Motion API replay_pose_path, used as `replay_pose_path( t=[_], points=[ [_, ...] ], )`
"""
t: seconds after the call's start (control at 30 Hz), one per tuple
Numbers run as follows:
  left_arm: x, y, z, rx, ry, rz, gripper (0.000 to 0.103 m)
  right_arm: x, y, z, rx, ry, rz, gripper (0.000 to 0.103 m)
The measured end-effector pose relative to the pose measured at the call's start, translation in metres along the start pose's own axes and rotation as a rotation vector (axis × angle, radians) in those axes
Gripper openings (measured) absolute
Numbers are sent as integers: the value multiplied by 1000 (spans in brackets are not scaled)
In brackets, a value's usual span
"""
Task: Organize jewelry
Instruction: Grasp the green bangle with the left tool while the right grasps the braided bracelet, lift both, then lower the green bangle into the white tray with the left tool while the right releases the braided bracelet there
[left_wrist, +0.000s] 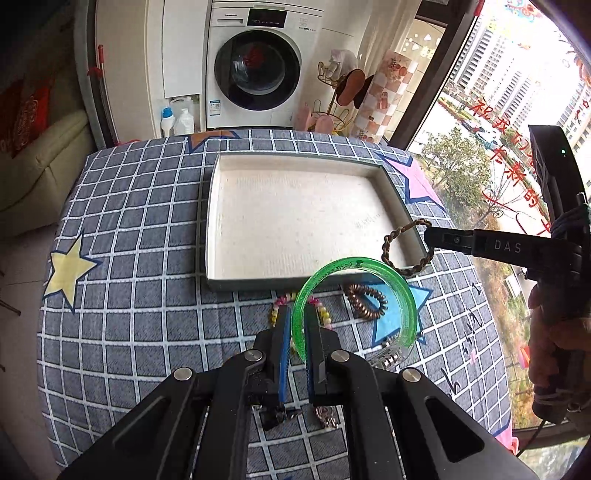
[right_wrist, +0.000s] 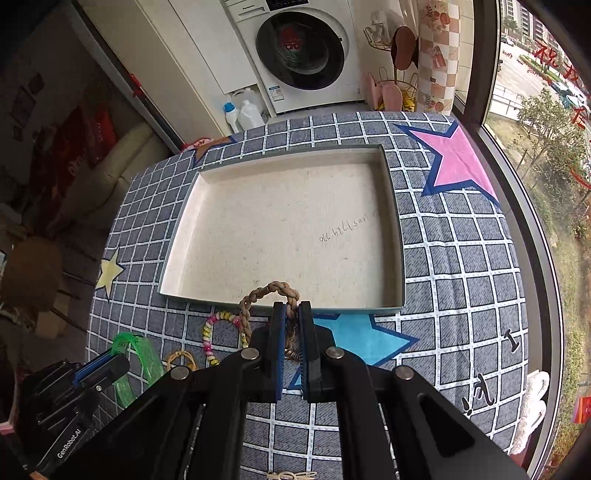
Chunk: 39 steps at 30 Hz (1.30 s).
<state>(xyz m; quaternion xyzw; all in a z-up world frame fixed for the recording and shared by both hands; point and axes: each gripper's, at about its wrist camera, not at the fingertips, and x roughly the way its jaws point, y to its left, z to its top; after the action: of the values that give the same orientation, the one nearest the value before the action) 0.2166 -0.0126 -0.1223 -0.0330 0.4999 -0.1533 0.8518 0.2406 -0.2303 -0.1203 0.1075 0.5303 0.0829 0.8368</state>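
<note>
A shallow white tray (left_wrist: 218, 229) lies on a checked cloth, also in the right wrist view (right_wrist: 397, 240); nothing lies in it. My left gripper (left_wrist: 298, 314) is shut on a green bangle (left_wrist: 369, 269), held above the cloth near the tray's front edge; it also shows in the right wrist view (right_wrist: 142, 350). My right gripper (right_wrist: 291, 308) is shut on a braided brown bracelet (right_wrist: 258, 295), held at the tray's front edge; the left wrist view shows it (left_wrist: 391, 243) at the tray's front right corner.
On the cloth before the tray lie a pastel bead bracelet (right_wrist: 208, 332), a copper spiral hair tie (left_wrist: 365, 301), a thin gold ring (right_wrist: 181, 358) and metal pieces (left_wrist: 391, 358). A washing machine (left_wrist: 258, 66) stands beyond the table. A window runs along the right.
</note>
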Motion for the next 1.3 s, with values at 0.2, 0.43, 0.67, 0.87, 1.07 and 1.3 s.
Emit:
replay_pose_path(
  t=[0.2,0.43,0.67,0.87,1.07,1.3],
  points=[
    [33,5,47,-30,-24,15,19,24,-9,43,4,4,30,7],
    [92,22,76,-113,22,49,19,68,-23,75,15,52,46,7],
    [138,24,89,-109,49,115,19,108,-44,94,42,89,36,7],
    [159,24,87,-72,66,201,20,130,-57,100,50,118,12,7],
    [173,22,84,-17,97,276,20,140,-61,96,42,130,-12,7],
    [172,20,85,1,113,310,20,140,-53,95,-14,129,-32,20]
  ],
)
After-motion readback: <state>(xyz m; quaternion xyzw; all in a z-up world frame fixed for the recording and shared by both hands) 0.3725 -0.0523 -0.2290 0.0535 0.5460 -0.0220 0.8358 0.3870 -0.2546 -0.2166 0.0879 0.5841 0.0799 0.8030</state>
